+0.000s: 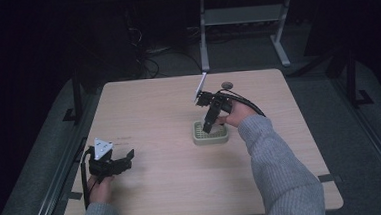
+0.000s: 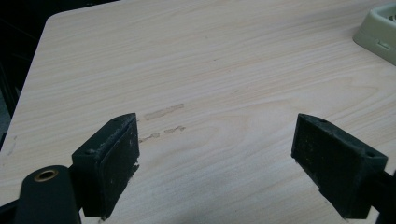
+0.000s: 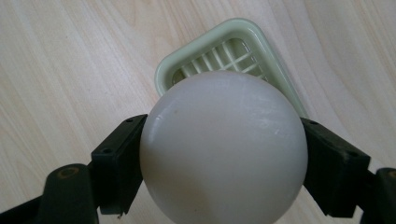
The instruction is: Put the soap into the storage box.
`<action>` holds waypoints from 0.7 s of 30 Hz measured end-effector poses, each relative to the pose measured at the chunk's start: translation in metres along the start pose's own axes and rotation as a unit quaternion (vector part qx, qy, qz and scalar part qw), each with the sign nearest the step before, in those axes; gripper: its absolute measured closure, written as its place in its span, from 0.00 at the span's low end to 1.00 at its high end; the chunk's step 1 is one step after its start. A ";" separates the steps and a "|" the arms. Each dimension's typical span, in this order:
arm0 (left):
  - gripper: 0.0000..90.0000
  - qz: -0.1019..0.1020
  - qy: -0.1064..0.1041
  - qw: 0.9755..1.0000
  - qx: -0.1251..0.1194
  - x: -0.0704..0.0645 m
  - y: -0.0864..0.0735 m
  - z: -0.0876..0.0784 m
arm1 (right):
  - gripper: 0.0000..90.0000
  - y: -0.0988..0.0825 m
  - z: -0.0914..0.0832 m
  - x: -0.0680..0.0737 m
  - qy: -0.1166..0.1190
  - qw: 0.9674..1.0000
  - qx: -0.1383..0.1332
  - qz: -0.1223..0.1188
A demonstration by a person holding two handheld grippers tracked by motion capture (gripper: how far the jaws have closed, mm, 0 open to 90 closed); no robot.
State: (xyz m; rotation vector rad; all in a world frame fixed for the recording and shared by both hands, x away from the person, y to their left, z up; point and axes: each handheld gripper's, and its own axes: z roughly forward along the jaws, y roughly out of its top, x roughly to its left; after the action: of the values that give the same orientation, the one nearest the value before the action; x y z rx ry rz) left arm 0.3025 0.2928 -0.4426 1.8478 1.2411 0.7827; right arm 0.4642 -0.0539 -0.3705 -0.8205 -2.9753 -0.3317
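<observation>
A white ball [image 3: 224, 149] is clamped between the jaws of my right gripper [image 3: 224, 158], held just above a pale green tray [image 3: 243, 51] with a slatted floor. From above, the right gripper [image 1: 208, 125] points down over that tray [image 1: 198, 137] near the table's middle; the ball is hidden behind the gripper there. My left gripper [image 1: 127, 158] rests low at the front left of the table, jaws wide apart with nothing between them. In its own view the left gripper [image 2: 215, 154] faces bare wood, with a corner of the green tray [image 2: 379, 32] at the upper right.
The light wooden table [image 1: 154, 114] has faint tape marks [image 2: 163, 112] ahead of the left gripper. A small dark round object [image 1: 227, 85] lies near the far edge. Beyond the table stand a desk frame [image 1: 243, 24] and cables on a dark floor.
</observation>
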 end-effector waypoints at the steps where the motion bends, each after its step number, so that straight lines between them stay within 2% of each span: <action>1: 0.16 0.001 0.000 1.000 0.000 0.000 0.000 0.000 | 0.24 0.000 0.000 0.000 0.000 1.000 0.000 0.000; 9: 0.16 -0.002 0.000 1.000 0.001 0.000 0.000 0.000 | 0.24 0.005 0.007 -0.003 -0.002 1.000 -0.002 0.002; 19: 0.16 0.002 -0.002 1.000 0.005 0.000 0.000 0.001 | 0.24 0.002 0.018 -0.010 -0.001 1.000 -0.005 0.021; 21: 0.16 0.001 -0.001 1.000 0.006 0.000 -0.001 0.001 | 0.24 0.002 0.020 -0.010 -0.004 1.000 0.001 0.026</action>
State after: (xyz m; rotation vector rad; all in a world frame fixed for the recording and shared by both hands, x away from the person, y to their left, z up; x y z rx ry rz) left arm 0.3029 0.2927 -0.4434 1.8593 1.2446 0.7775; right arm 0.4743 -0.0527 -0.3908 -0.8984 -2.9542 -0.3233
